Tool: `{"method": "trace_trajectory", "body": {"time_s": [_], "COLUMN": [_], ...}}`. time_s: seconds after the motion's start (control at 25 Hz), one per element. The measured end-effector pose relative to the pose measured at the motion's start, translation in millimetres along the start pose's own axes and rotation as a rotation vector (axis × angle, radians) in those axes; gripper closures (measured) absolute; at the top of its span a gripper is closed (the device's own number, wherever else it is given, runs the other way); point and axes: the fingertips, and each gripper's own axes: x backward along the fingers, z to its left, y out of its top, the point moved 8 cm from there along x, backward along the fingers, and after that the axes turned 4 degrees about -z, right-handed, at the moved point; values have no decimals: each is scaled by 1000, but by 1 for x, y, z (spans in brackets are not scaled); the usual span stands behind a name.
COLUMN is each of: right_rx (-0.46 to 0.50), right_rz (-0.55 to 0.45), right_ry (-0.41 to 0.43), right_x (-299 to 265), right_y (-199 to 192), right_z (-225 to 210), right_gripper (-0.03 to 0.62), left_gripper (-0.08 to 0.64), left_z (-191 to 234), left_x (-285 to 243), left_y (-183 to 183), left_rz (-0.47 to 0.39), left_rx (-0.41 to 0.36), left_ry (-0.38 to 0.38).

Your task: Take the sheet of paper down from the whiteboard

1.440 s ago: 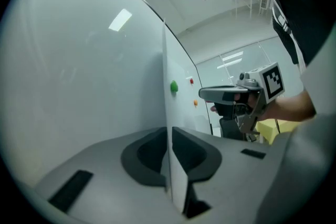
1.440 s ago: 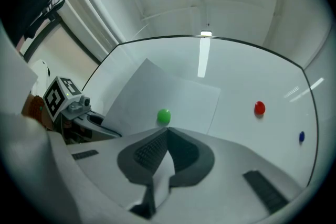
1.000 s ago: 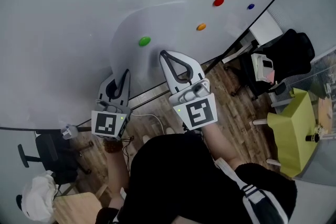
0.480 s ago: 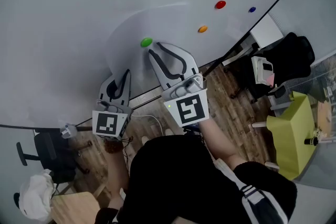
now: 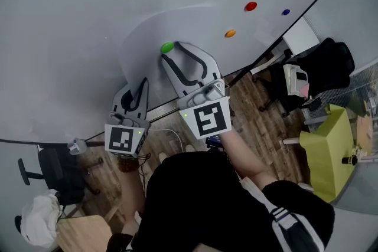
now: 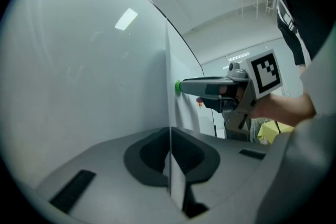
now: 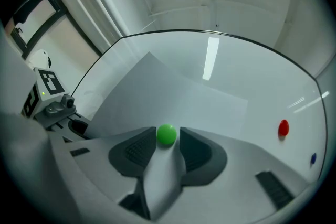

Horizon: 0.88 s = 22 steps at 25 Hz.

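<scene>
A white sheet of paper [image 5: 155, 29] lies flat on the whiteboard [image 5: 71, 20], pinned by a green magnet [image 5: 167, 47]. My left gripper [image 5: 141, 82] is shut on the sheet's lower edge; in the left gripper view the paper [image 6: 184, 107] runs edge-on into the closed jaws of that gripper [image 6: 169, 136]. My right gripper [image 5: 175, 54] is level at the board with its jaws opening. The green magnet [image 7: 167, 134] sits between the tips of the right gripper [image 7: 165, 145], and the pads do not press on it. The paper [image 7: 173, 94] spreads behind the magnet.
Red [image 5: 251, 6], orange [image 5: 230, 33] and blue [image 5: 286, 12] magnets sit on the board to the right of the sheet. The board's dark frame [image 5: 307, 0] runs along the right. Below are a wooden floor, black chairs [image 5: 322, 62] and a yellow-green table [image 5: 325, 144].
My right gripper has gone from shut to open and moved left and up along the board until its tips flank the green magnet. The left gripper has stayed put on the paper.
</scene>
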Motion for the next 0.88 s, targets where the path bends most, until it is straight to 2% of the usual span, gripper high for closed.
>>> {"method": "trace_trajectory", "body": {"time_s": [0.32,0.76,0.88], "right_rx": [-7,6,10], "right_rz": [1,11,8], "right_ry": [-5,-4,-6], "right_x": [-6,-5,-7], "right_y": [-2,-2,-1], "right_z": [1,2,2], "right_gripper": [449,460,468], "left_gripper": [548,548,548], "left_z": [3,1,3], "left_x": [1,0,0], "left_y": [1,2,1], "left_rz": [19,-11,3], "left_rx": [-24,9,-19], "left_ry": [5,11,3]}}
